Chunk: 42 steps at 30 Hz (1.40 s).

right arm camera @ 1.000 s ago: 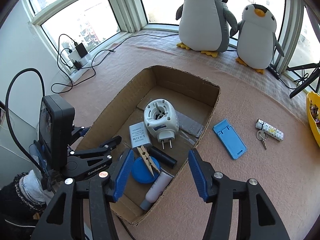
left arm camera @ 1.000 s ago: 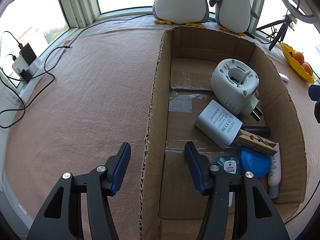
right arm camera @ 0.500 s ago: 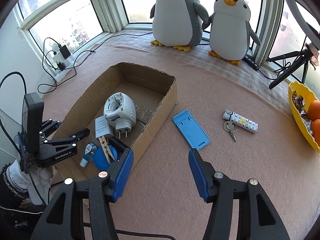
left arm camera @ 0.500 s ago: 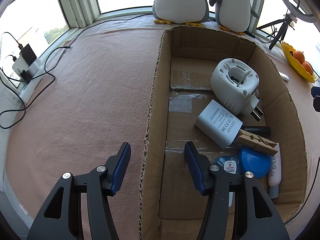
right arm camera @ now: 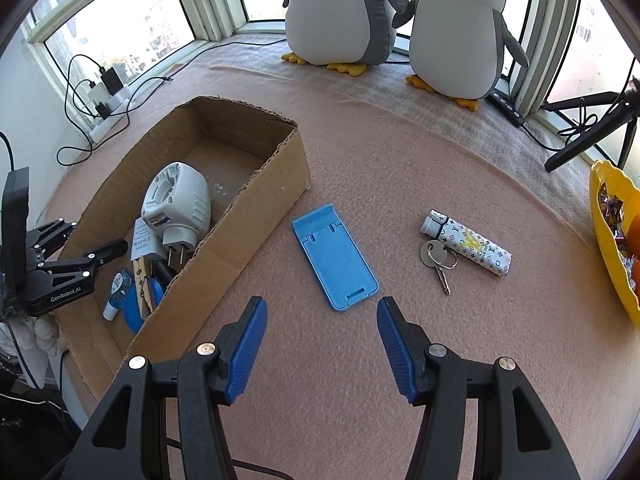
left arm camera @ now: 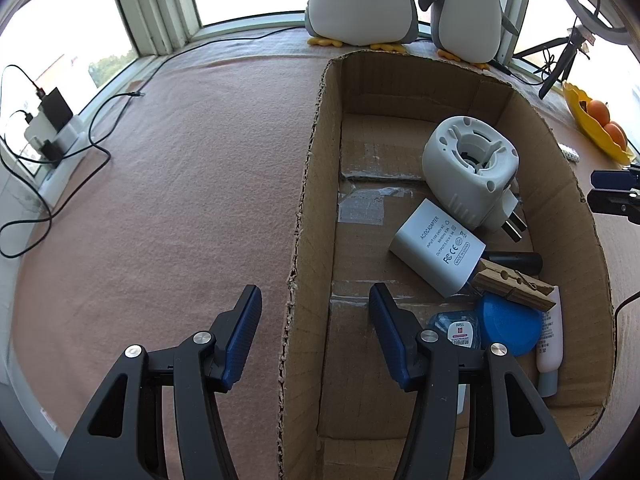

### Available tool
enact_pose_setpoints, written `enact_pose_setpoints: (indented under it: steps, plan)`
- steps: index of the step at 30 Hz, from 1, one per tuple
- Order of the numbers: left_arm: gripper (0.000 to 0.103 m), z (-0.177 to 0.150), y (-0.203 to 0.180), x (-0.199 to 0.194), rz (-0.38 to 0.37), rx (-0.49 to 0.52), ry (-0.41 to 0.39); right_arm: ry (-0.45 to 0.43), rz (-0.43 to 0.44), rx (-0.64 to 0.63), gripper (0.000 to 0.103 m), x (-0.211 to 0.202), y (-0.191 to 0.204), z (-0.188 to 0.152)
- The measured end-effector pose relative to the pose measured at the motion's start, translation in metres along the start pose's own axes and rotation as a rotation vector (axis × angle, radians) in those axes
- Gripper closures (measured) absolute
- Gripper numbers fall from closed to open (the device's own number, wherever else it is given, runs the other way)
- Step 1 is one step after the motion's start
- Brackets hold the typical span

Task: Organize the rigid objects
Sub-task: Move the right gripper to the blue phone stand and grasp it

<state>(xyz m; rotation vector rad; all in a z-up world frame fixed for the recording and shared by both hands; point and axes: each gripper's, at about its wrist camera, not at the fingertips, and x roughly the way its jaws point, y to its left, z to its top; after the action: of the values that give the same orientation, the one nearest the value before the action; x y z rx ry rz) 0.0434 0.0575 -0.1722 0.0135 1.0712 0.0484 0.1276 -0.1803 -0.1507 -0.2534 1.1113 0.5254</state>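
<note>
A cardboard box (left arm camera: 312, 200) holds a white plug-in device (left arm camera: 468, 164), a white adapter (left arm camera: 436, 252), a wooden clothespin (left arm camera: 512, 284), a blue round lid (left arm camera: 508, 324) and a white tube (left arm camera: 550, 340). My left gripper (left arm camera: 314, 304) is open, its fingers either side of the box's left wall without touching it. Outside the box (right arm camera: 256, 196), a blue phone stand (right arm camera: 334, 256) lies flat on the pink cloth. My right gripper (right arm camera: 320, 308) hangs open and empty just short of the stand's near end. Further right lie a patterned lighter (right arm camera: 468, 244) and keys (right arm camera: 438, 260).
Two plush penguins (right arm camera: 340, 8) stand at the back by the window. A yellow bowl (right arm camera: 608, 240) of fruit sits at the right edge, a black tripod (right arm camera: 592, 128) behind it. A power strip with cables (right arm camera: 108, 92) lies at the back left. A person's sleeve shows at the lower left.
My right gripper has swung from over the box to the right and downward, and now hangs over the cloth by the blue stand. The left gripper has stayed still.
</note>
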Motion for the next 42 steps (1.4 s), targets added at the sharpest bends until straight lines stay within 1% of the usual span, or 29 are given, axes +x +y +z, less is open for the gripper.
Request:
enact_pose_setpoints:
  steps: [10, 19, 21, 23, 25, 29, 34, 42]
  plan:
    - [0.047, -0.001, 0.002, 0.001, -0.001, -0.004, 0.007, 0.053, -0.042, -0.104, 0.05, 0.037, 0.003, 0.022]
    - [0.047, -0.001, 0.003, 0.001, 0.002, -0.005, 0.013, 0.088, -0.05, -0.135, 0.05, 0.056, 0.001, 0.032]
    - [0.047, -0.001, 0.003, 0.001, 0.002, -0.006, 0.013, 0.101, -0.052, -0.145, 0.052, 0.06, 0.002, 0.032]
    - [0.047, -0.001, 0.003, 0.001, 0.002, -0.006, 0.013, 0.102, -0.048, -0.145, 0.056, 0.061, 0.002, 0.032]
    - [0.047, -0.001, 0.003, 0.001, 0.002, -0.005, 0.013, 0.105, -0.045, -0.137, 0.058, 0.062, 0.001, 0.032]
    - [0.047, -0.001, 0.003, 0.0, 0.002, -0.005, 0.013, 0.111, -0.037, -0.095, 0.068, 0.06, -0.006, 0.033]
    - [0.047, -0.001, 0.003, 0.0, 0.002, -0.005, 0.013, 0.106, -0.047, -0.04, 0.069, 0.059, -0.009, 0.03]
    - [0.047, -0.001, 0.003, 0.0, 0.003, -0.004, 0.013, 0.043, -0.044, 0.091, 0.069, 0.044, -0.017, 0.015]
